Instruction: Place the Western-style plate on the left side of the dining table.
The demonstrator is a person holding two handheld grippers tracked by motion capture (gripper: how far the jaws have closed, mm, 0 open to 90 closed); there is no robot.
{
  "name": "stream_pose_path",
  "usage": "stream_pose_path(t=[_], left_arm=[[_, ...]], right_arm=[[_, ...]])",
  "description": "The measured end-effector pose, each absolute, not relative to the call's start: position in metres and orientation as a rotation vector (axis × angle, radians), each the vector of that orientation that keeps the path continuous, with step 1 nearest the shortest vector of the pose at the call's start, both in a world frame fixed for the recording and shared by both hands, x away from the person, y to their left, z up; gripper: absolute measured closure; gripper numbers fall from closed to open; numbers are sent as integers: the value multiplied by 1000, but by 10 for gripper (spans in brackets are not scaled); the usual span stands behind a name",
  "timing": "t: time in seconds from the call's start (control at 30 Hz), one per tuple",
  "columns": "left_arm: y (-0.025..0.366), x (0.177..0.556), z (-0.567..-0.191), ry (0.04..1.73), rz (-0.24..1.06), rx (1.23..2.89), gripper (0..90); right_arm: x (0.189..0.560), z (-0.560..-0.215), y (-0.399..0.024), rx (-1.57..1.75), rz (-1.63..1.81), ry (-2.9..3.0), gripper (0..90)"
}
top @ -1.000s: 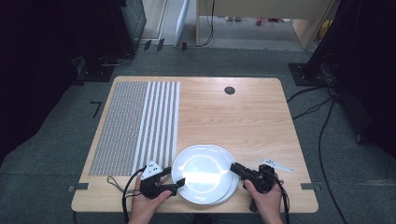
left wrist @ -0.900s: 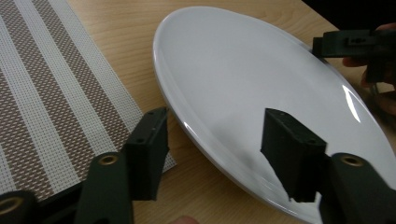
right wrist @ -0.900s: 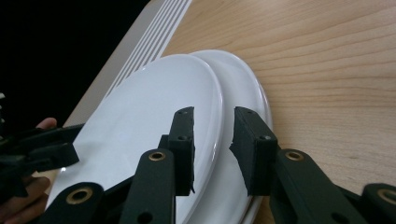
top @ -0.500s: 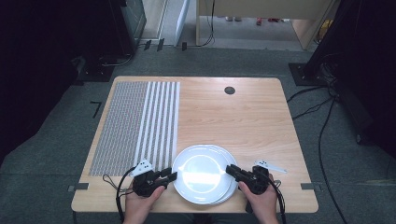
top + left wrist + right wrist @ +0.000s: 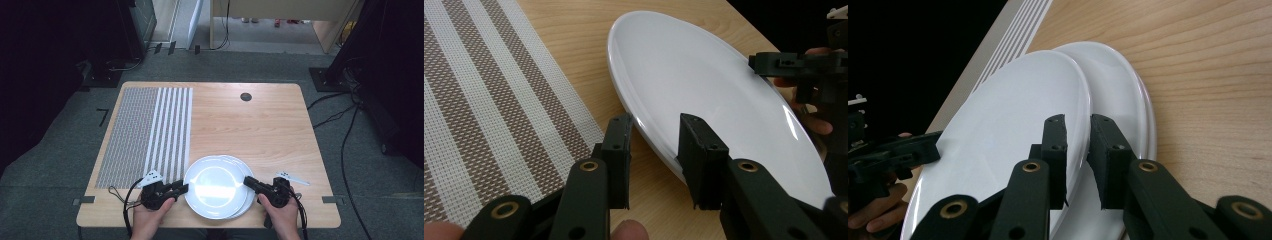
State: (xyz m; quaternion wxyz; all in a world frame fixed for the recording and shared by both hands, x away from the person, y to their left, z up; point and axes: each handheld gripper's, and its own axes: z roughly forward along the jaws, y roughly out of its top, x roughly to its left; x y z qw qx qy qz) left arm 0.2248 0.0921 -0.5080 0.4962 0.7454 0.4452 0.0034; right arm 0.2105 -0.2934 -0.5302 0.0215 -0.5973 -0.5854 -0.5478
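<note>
You're bringing both claws in since a second ago: right claw [image 5: 1078, 125] is pinching the top plate's [image 5: 215, 184] rim, left claw [image 5: 655, 131] sitting spread around its opposite edge, so a two-handed lift looks next.

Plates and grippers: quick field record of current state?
plates: two white, stacked, top plate offset from lower plate
position: near table edge, right of striped mat
left gripper: open, jaws straddle top plate's rim
right gripper: jaws either side of top plate's opposite rim, closure unclear
</note>
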Motion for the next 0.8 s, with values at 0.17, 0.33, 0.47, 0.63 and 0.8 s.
stream_pose_path(t=[0.17, 0.33, 0.47, 0.63, 0.8], left_arm=[[92, 226, -509, 1078, -4, 1807, 659], [90, 225, -509, 1073, -13, 1819, 653], [89, 224, -509, 1076, -14, 1820, 657], [90, 225, -509, 1082, -22, 1815, 666], [92, 225, -509, 1090, -38, 1803, 682]], right_arm=[[211, -531, -294, -1847, -1697, -1809, 782], [211, -532, -289, -1856, -1671, -1845, 765], [211, -533, -289, -1862, -1667, -1832, 785], [209, -532, -290, -1870, -1679, -1823, 818], [207, -529, -290, -1866, -1701, -1781, 835]])
